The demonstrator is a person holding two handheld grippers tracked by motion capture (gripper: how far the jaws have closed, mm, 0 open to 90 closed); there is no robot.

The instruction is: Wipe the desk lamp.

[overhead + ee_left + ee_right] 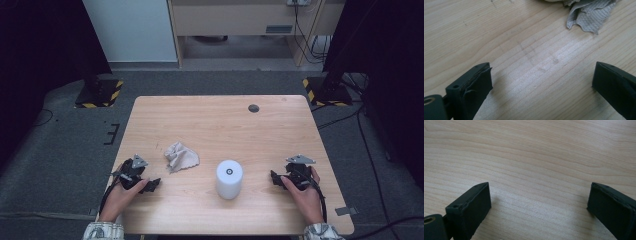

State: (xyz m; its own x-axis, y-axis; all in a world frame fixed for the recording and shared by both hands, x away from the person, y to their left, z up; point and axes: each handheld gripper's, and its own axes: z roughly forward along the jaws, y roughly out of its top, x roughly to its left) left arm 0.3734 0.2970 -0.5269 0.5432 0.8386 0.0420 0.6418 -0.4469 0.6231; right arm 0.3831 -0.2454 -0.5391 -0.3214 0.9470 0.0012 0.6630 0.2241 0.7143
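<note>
High view: both grippers are rested low on the table (pixel 210 115), the left gripper (pixel 150 185) and right gripper (pixel 276 178) flanking a white cylinder (pixel 229 178), seemingly a ready pose. Each gripper's jaws are spread wide with nothing between them, and a crumpled cloth (pixel 180 156) is left lying just ahead of the left one, likely within easy reach.

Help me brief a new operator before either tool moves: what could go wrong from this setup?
The white cylinder stands upright between the two tools; a sideways sweep by the right tool or left tool might tip it. The crumpled cloth lies loose, so open jaws may catch just an edge and drag it. Both tools rest near the table's front edge, with cables trailing that could snag.
</note>
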